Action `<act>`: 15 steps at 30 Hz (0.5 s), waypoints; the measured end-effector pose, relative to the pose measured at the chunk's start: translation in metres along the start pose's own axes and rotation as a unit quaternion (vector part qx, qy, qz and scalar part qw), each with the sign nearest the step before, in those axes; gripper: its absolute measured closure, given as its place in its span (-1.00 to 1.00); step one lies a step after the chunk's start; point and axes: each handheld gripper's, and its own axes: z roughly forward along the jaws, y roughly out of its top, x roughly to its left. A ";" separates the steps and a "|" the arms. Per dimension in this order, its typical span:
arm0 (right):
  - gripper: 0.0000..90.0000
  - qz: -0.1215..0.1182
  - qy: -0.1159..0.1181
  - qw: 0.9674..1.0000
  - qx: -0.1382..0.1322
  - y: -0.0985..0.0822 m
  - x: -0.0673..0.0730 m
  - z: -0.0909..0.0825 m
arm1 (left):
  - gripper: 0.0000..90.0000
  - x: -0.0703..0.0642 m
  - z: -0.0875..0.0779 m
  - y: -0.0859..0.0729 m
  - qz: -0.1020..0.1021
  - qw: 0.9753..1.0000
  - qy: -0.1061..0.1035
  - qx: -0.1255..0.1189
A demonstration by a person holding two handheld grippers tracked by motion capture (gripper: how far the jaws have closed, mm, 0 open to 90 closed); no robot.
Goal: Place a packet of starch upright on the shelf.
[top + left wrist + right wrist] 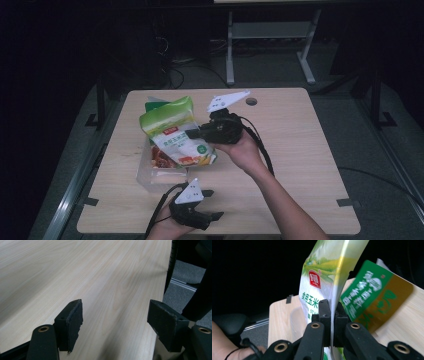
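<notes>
Your right tongs (196,134) pinch the green-and-white starch bag (176,135) by its side seam, above the clear container (146,174); it's soft, slick, saggy, so grip the seam. Left tongs (216,204) gape empty.

My 2 black hand-held grippers, the left gripper (212,204) and the right gripper (194,134), each carry a pale grey 3-cornered plate dotted with small marks and trail a black cable. My jaws are matte black with worn foam pads (75,323) and brass-ringed pivot holes; my forearms are bare
</notes>
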 end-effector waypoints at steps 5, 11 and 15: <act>0.96 -0.002 0.030 1.000 -0.001 0.005 0.005 0.035 | -0.37 -0.001 -0.005 -0.005 -0.005 1.000 0.000 0.003; 0.96 0.000 0.050 0.999 0.009 0.006 0.010 0.069 | -0.37 -0.003 -0.010 -0.009 -0.007 1.000 0.002 0.004; 0.96 0.004 0.062 0.998 0.014 0.003 0.010 0.089 | -0.37 -0.003 -0.012 -0.012 -0.010 1.000 0.001 0.004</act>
